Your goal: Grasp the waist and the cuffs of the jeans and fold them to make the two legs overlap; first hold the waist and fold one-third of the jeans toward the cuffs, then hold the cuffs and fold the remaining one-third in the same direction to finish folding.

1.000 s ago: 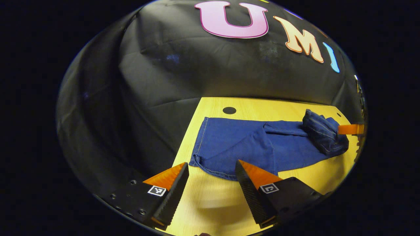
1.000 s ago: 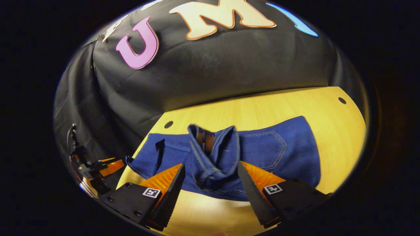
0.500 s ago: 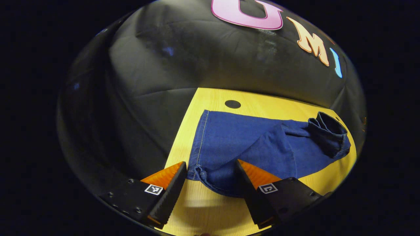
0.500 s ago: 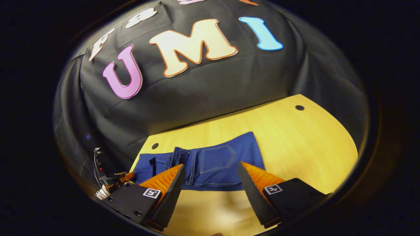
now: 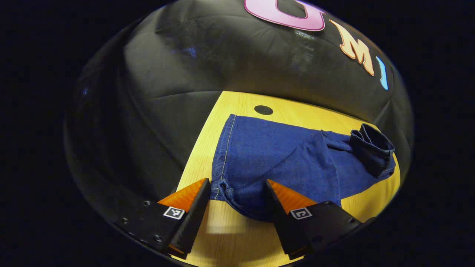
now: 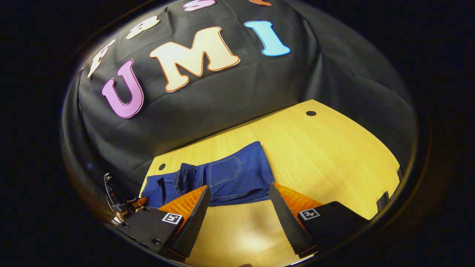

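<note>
Left gripper view: the jeans (image 5: 282, 163) are lying on the yellow wooden table (image 5: 241, 237), leg ends toward the camera and the waist (image 5: 373, 148) bunched up in a rumpled lump at the far right. The left tool (image 5: 237, 202) sits low at the near cuff corner (image 5: 226, 191), fingers spread wide with the hem sitting in the gap between them (can't tell if either finger is actually touching the cloth, nothing's clamped). There's a dark round hole (image 5: 263, 109) in the table just past the far edge of the denim.

Right gripper view: the right tool (image 6: 239, 207) is spread apart too, over bare table, near side of the jeans (image 6: 222, 180). Back pocket (image 6: 224, 172) faces up. The other tool (image 6: 130, 205) peeks in at the lower left by the cuffs.
</note>
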`<state>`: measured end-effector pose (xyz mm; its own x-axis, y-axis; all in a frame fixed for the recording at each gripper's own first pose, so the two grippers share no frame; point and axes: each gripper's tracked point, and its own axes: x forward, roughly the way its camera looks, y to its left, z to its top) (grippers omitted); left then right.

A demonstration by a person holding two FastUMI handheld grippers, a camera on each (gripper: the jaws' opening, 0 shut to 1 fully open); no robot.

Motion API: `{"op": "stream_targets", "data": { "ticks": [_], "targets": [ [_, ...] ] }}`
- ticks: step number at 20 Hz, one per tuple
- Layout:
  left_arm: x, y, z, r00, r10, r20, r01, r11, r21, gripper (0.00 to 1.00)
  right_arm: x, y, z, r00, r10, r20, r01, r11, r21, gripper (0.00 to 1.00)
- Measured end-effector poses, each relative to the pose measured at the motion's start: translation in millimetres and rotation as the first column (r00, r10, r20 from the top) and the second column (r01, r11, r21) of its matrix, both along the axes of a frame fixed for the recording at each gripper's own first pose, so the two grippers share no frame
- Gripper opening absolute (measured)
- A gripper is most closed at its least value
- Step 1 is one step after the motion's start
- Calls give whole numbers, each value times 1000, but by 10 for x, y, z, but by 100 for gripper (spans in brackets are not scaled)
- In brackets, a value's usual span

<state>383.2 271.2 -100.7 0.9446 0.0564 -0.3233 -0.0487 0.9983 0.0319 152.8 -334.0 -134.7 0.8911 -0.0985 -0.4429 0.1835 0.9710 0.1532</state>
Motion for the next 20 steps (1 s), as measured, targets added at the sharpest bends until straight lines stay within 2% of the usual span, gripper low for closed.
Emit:
{"op": "stream_targets", "data": {
  "ticks": [1, 3, 6, 7, 8, 12, 17, 20],
  "targets": [
    [13, -27, -7, 1000, -15, -3, 15, 1000, 3, 84, -25, 22, -7, 1000, 2, 2, -2, 1000, 3, 98],
    [30, -130, -12, 997, -68, -26, 68, 998, 3, 69, -56, 57, -23, 1000, 6, -1, -6, 1000, 5, 98],
    [35, -244, -15, 995, -89, -45, 88, 996, -20, 16, -79, 80, -16, 1000, 9, -8, -9, 1000, 1, 98],
    [55, -229, -16, 995, -85, -45, 84, 996, -21, 13, -92, 94, -16, 1000, 12, -8, -12, 1000, 1, 98],
    [48, -228, -4, 996, -74, -41, 73, 997, -19, 5, -105, 93, -14, 1000, 17, -11, -17, 1000, -2, 98],
    [2, -330, 217, 999, -45, -2, 45, 999, 22, 0, -180, -37, -2, 1000, -1, -15, 0, 1000, -21, 98],
    [-80, -1007, 833, 984, -150, 91, 153, 988, -21, 2, -255, -216, 33, 1000, -11, 6, 11, 1000, 12, 98],
    [-88, -1579, 1108, 969, -213, 129, 214, 977, 8, 0, -284, -359, 53, 1000, 6, 12, -6, 1000, 19, 98]
  ]
}}
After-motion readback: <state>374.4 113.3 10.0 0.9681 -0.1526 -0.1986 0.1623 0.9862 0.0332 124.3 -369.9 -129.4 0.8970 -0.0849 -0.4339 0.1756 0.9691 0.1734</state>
